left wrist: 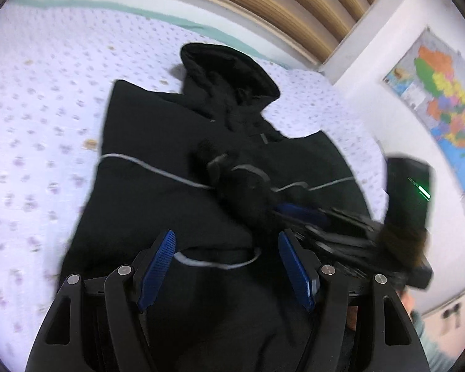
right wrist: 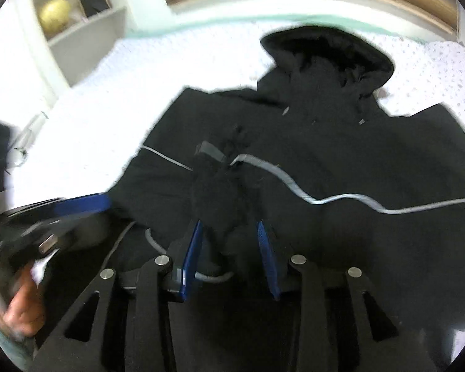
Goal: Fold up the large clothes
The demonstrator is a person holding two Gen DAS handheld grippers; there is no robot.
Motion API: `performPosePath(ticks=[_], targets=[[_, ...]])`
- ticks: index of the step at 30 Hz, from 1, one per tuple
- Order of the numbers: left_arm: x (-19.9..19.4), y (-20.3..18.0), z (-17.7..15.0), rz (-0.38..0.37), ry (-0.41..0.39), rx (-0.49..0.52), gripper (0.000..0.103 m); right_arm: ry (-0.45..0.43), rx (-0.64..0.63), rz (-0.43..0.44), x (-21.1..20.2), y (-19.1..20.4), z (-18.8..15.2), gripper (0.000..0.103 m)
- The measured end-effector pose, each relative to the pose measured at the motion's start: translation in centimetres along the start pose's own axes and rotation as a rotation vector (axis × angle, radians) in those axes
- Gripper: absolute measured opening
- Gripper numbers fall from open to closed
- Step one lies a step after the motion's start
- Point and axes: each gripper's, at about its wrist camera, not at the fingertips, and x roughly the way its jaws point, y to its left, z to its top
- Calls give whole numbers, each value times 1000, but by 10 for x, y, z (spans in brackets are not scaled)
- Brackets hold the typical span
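Observation:
A large black hooded jacket [left wrist: 158,142] with thin grey piping lies on the bed, hood toward the headboard; it also shows in the right wrist view [right wrist: 372,161]. A black sleeve [right wrist: 220,192] lies bunched over its middle. My left gripper [left wrist: 226,241] is open and empty above the jacket's lower part. My right gripper [right wrist: 229,232] is part open, its blue pads either side of the sleeve fabric; whether they grip it is unclear. The right gripper shows at the right of the left wrist view [left wrist: 341,226], and the left gripper at the left of the right wrist view [right wrist: 77,207].
The bed sheet [left wrist: 37,124] is white with small purple flowers. A wooden slatted headboard [left wrist: 294,9] stands at the back. A map poster [left wrist: 443,105] hangs on the right wall. A white shelf [right wrist: 77,18] with a yellow ball stands at the bed's left.

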Motion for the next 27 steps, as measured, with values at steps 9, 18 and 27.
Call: performPosePath(ticks=[9,18,27], targets=[[71,2,25,-29,96,-163,70,-126,132,-100,-95,-95,-21,41],[96,-32,47,94,32,2,18,-163,243,-268,-130,-167,-35,68],[7,47,63,137,-96,-109,18,-90,209,-255,-60,-151,0,68]])
